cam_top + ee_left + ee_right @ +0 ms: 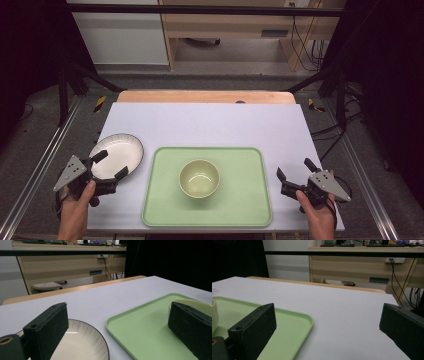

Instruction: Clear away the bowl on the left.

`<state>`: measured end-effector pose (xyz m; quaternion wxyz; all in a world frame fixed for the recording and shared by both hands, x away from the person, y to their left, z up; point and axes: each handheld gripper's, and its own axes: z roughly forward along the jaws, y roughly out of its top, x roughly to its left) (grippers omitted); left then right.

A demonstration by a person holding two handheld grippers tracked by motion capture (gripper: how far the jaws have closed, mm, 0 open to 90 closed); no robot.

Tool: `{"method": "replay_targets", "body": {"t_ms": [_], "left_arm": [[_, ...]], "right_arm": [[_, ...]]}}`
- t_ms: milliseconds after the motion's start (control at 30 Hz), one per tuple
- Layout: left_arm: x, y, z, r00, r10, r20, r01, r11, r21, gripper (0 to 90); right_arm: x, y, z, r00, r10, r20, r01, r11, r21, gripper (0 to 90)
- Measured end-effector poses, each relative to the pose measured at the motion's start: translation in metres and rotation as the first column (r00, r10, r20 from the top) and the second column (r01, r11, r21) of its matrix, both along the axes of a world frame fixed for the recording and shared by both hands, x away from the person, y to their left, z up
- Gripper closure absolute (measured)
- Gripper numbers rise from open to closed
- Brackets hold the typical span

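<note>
Both tongs were spread wide, the left tongs point(111, 165) straddling the near rim of the shallow white ceramic plate point(120, 151), the right tongs point(295, 173) idle; a shallow rim bite could let it slip.

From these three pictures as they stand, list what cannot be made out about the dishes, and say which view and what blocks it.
- Plate: in the left gripper view its near part is cut by the bottom edge and its left covered by a black jaw.
- Bowl: in the right gripper view the left edge cuts it to a sliver.
- Bowl: in the left gripper view the right-hand jaw covers its lower part.
- Tray: its underside is hidden everywhere.
</note>
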<state>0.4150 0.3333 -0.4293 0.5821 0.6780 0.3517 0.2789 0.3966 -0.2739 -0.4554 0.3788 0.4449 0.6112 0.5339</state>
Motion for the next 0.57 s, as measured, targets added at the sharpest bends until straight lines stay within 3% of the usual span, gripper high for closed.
{"method": "replay_targets", "body": {"t_ms": [567], "left_arm": [[0.010, 0.009, -0.015, 0.9996, 0.026, -0.012, -0.025, 0.9996, 0.013, 3.6]], "right_arm": [[-0.002, -0.001, 0.002, 0.9995, -0.021, 0.023, 0.021, 1.000, -0.018, 1.7]]}}
